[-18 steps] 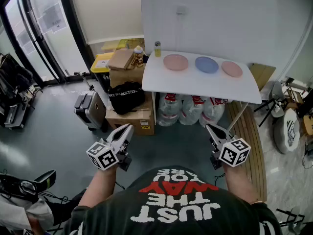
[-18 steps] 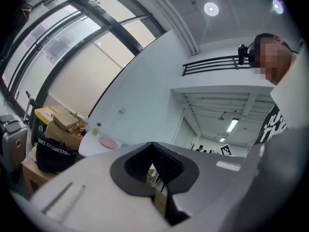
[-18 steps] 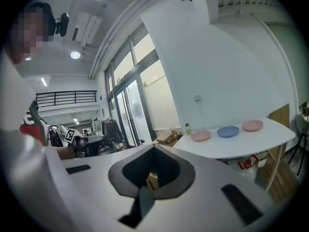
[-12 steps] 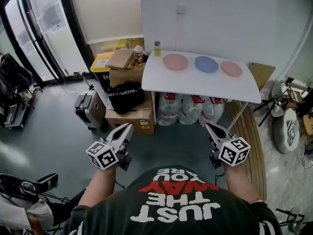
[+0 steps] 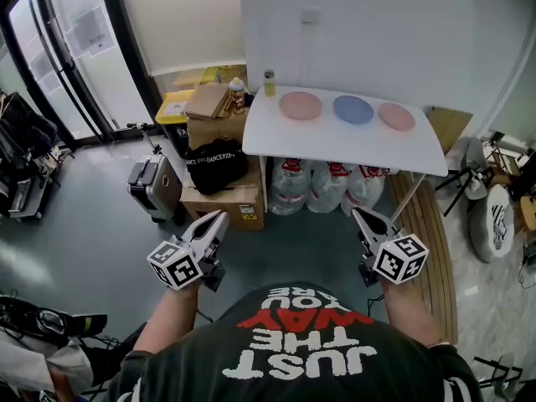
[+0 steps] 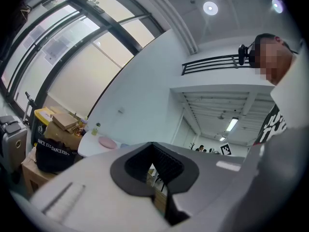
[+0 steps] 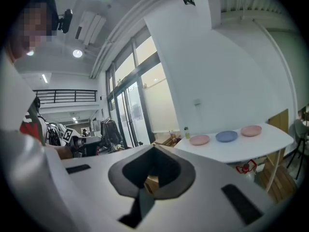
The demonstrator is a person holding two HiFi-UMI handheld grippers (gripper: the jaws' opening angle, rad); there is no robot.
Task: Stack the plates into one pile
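**A:** Head view first: where do the plates lie from our fingers?

**B:** Ahead, around twelve o'clock, and well apart from us. The left pink plate (image 5: 301,105), the blue plate (image 5: 353,109) and the right pink plate (image 5: 397,116) sit in a row on the white surface (image 5: 335,145). None touches another, and the row runs from nine to three o'clock.

**A:** Which of our hands is nearer?

**B:** The right gripper (image 5: 356,214) has the blue plate at twelve and the right pink plate at one. The left gripper (image 5: 221,216) has the left pink plate at one o'clock, farther across. We judge the right one nearer, though neither is close.

**A:** And the fingers?

**B:** Both pairs are pressed together on nothing, so we hold no plate.

**A:** How will the plates handle?

**B:** They are round, shallow and smooth. They may be light plastic or glazed ware, but we cannot tell which. We judge the rim the only edge to pinch, so we must spread the fingers first. A small bottle (image 5: 270,83) stands at the surface's ten o'clock corner, apart from the row.
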